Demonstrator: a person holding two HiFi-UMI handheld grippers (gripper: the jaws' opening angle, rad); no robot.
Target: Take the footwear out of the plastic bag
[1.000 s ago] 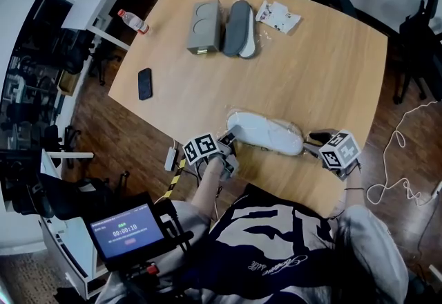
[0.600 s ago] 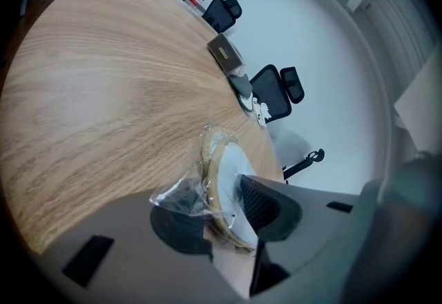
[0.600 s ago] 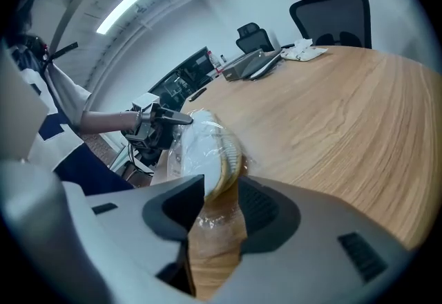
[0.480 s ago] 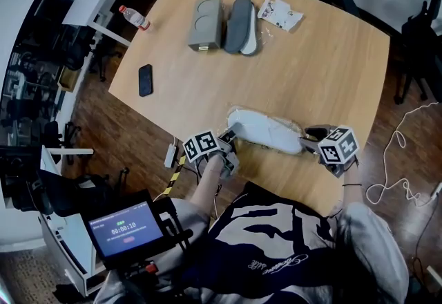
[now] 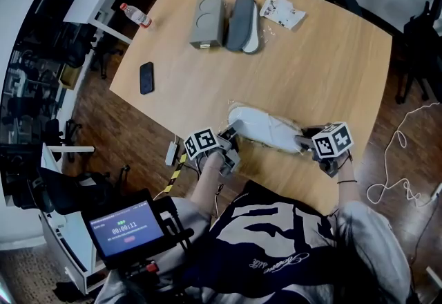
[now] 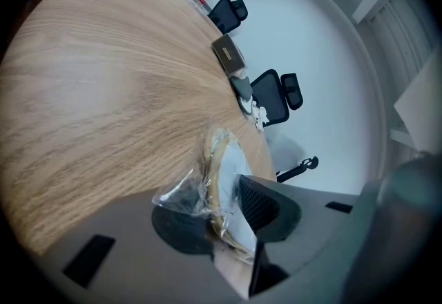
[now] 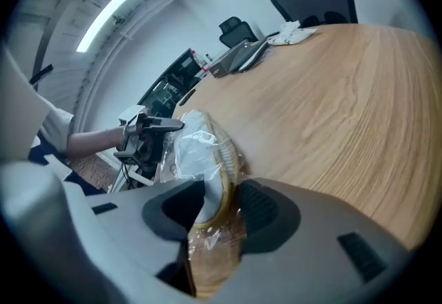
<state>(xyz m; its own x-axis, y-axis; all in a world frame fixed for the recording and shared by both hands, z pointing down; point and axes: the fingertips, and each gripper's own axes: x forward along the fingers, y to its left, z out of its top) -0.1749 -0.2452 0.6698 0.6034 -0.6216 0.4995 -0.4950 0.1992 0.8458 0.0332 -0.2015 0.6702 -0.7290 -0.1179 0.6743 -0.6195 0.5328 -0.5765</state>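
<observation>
A white slipper (image 5: 266, 127) in a clear plastic bag lies near the table's front edge. My left gripper (image 5: 226, 138) is at its left end. In the left gripper view that gripper (image 6: 224, 213) is shut on the crumpled plastic bag (image 6: 181, 188), with the slipper's tan-rimmed end (image 6: 231, 171) inside the pinch. My right gripper (image 5: 304, 138) is at the slipper's right end. In the right gripper view its jaws (image 7: 219, 209) have just been opening. They stand wide around the bagged slipper (image 7: 193, 150), whose end lies between them with loose plastic (image 7: 210, 254) beneath.
At the table's far side lie a grey slipper (image 5: 242, 23), a grey box (image 5: 207, 21) and an empty wrapper (image 5: 282, 12). A black phone (image 5: 146, 78) and a bottle (image 5: 136, 17) sit at the left. Bare wood (image 5: 324, 68) spreads between. A timer screen (image 5: 124, 230) hangs by my lap.
My right gripper has slid left along the table's front onto the slipper's right end and rolled a little. The left gripper and the slipper have stayed put.
</observation>
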